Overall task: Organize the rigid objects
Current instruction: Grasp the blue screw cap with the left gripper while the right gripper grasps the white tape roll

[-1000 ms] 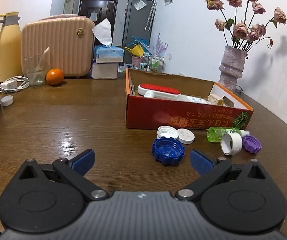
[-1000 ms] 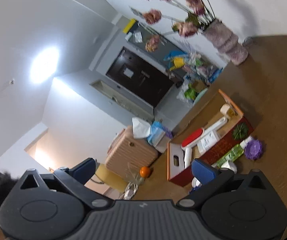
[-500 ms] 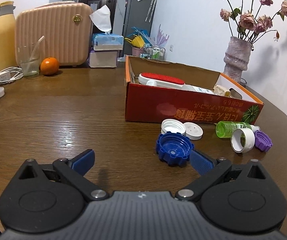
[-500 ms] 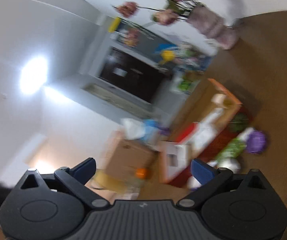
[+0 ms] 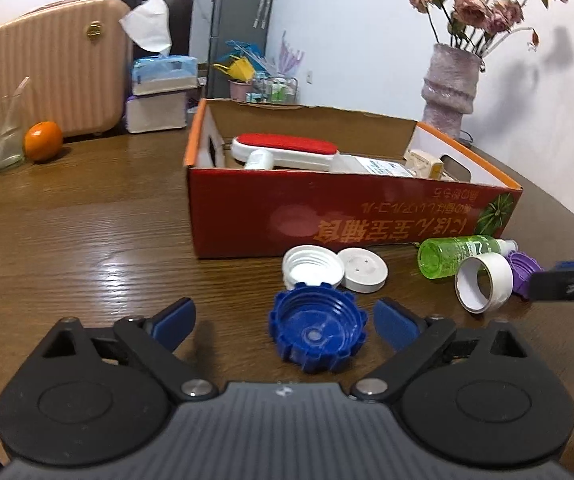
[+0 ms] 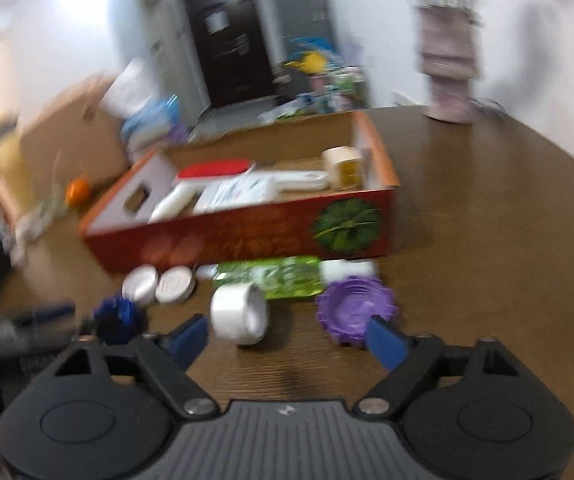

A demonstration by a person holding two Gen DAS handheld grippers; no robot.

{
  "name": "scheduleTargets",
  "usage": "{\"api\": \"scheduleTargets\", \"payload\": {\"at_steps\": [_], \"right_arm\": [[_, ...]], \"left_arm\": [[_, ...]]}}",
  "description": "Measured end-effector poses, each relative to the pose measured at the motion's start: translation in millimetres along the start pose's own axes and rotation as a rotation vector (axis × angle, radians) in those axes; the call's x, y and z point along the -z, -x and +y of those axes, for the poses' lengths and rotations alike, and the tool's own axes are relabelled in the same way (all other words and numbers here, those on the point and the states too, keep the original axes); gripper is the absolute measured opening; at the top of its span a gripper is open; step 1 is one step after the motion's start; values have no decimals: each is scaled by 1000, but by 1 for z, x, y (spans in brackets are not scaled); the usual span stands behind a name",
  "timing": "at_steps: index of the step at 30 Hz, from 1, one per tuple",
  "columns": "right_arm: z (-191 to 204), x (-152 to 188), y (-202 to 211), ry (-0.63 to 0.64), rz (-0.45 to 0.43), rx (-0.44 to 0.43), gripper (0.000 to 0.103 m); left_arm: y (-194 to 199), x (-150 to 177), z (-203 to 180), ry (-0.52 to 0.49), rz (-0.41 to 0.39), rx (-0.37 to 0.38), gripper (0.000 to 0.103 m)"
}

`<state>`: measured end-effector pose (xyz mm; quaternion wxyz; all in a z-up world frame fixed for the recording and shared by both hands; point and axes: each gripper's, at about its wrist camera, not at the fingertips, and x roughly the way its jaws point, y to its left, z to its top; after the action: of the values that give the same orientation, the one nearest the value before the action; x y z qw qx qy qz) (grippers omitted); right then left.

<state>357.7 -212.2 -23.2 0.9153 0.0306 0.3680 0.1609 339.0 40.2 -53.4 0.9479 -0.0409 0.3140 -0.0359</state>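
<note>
The left gripper point(image 5: 285, 322) sits low over the wooden table point(image 5: 87, 240), its fingers spread wide with the blue ridged cap point(image 5: 317, 326) lying open side up between them, touching neither pad. Only this view shows the cap's hollow clearly; in the blurred right wrist view it is a dark blue smudge point(image 6: 117, 320) at the left. The right gripper point(image 6: 287, 338) also has its fingers apart. The white tape roll point(image 6: 241, 314) lies just past its left finger and the purple ridged cap point(image 6: 357, 310) just behind its right finger. Beyond these lie the green bottle point(image 6: 269, 282) and two white lids point(image 5: 335, 268), all along the near wall of the red cardboard box point(image 5: 351, 216). Only the right view looks down onto the box's contents.

A second ago the right camera was tilted up at the ceiling; now it faces the table. The left gripper has closed in on the blue cap.
</note>
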Motion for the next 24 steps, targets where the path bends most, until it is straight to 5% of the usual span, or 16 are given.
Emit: {"api": "scheduleTargets", "payload": {"at_steps": [2, 3, 5, 8, 10, 13, 24], "right_arm": [[18, -1, -13, 109, -6, 27, 59], [25, -2, -20, 149, -11, 47, 58], [32, -5, -30, 159, -12, 38, 54], [32, -7, -44, 106, 18, -10, 38], [32, -7, -51, 81, 31, -11, 37], [33, -6, -53, 54, 25, -41, 10], [48, 13, 7, 57, -64, -69, 5]], "left_arm": [[-4, -1, -2, -9, 12, 10, 79], [-6, 0, -3, -15, 18, 16, 64], [-6, 1, -6, -38, 16, 5, 54], [-5, 2, -6, -39, 21, 36, 54], [1, 3, -7, -41, 7, 28, 54], [17, 3, -9, -39, -29, 20, 54], [109, 21, -16, -3, -125, 12, 54]]}}
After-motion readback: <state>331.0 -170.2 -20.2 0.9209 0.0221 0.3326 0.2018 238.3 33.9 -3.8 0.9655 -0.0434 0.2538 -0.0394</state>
